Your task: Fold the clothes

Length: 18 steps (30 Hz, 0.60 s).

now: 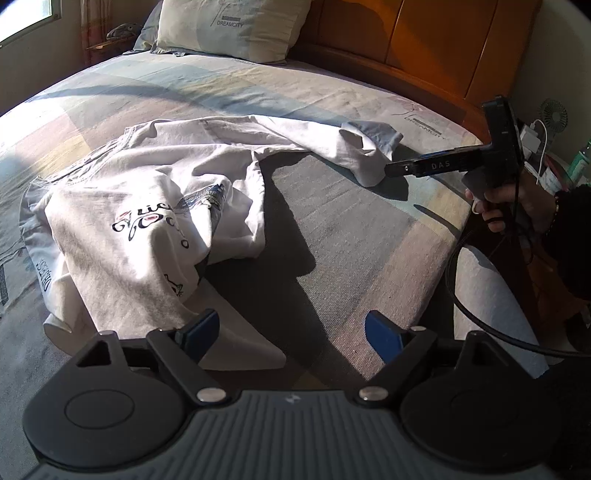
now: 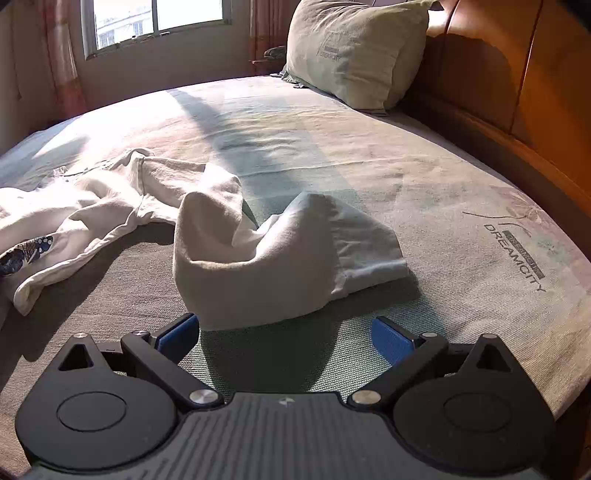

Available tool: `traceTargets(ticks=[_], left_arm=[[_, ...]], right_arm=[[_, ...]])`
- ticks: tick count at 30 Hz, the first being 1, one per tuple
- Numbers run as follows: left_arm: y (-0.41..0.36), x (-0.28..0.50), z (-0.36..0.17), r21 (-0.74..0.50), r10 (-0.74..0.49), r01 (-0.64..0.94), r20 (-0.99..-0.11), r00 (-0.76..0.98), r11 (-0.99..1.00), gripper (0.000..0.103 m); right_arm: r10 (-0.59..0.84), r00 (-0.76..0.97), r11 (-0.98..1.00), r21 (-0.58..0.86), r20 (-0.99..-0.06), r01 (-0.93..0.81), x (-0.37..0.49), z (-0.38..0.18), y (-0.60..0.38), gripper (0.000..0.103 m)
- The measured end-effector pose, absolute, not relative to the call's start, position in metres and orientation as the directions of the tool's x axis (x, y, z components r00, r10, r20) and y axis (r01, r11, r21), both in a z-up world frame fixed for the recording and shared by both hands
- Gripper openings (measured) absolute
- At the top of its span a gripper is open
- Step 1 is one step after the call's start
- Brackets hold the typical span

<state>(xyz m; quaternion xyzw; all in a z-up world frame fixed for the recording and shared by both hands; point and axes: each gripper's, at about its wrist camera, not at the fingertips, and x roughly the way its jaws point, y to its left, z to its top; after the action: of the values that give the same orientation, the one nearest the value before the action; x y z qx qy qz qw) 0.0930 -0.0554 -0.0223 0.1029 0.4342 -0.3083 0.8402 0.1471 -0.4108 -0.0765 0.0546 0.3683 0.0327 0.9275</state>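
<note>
A white T-shirt (image 1: 147,206) with a dark printed design lies crumpled on the bed (image 1: 332,240). Its sleeve (image 2: 280,251), with a blue-grey cuff, stands bunched up toward the bed's right side. My left gripper (image 1: 291,336) is open at the shirt's near hem, and its left pad (image 1: 199,332) is at the edge of the cloth. My right gripper (image 2: 284,339) is open just short of the sleeve, whose lower fold sits by the left pad (image 2: 177,338). In the left wrist view the right gripper (image 1: 395,170) points at the sleeve (image 1: 369,155), with a hand (image 1: 498,206) on its handle.
A pillow (image 2: 354,51) leans on the wooden headboard (image 2: 498,81) at the far end. A window (image 2: 155,18) is behind the bed. A small fan (image 1: 554,116) and a charger sit past the right edge. A black cable (image 1: 480,317) hangs over a light trouser leg (image 1: 491,295).
</note>
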Motion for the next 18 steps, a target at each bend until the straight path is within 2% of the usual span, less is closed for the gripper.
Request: traceTargets(ticks=[4,10,14,18], left_arm=[[-0.060,0.094,-0.025,-0.111,-0.436,0.605,-0.795,0.422,0.789,0.088],[-0.069,0.098,-0.033,-0.122,-0.430,0.599,-0.807,0.404,0.791,0.088],[-0.076,0.103,-0.038,-0.150,-0.444,0.595,-0.810,0.384,0.789,0.088],[-0.082,0.104,-0.040,-0.166,-0.455,0.595,-0.807,0.376,0.786,0.088]], right_arm=[[0.221,0.738,0.939,0.344,-0.638,0.016,0.159,-0.081,-0.443,0.101],[0.332,0.764,0.808,0.584,-0.553,0.072,0.183,-0.098,-0.494,0.100],[0.400,0.796,0.698,0.714,-0.454,0.057,0.197,-0.110,-0.521,0.099],[0.428,0.810,0.616,0.785,-0.401,0.064,0.208,-0.114,-0.533,0.099]])
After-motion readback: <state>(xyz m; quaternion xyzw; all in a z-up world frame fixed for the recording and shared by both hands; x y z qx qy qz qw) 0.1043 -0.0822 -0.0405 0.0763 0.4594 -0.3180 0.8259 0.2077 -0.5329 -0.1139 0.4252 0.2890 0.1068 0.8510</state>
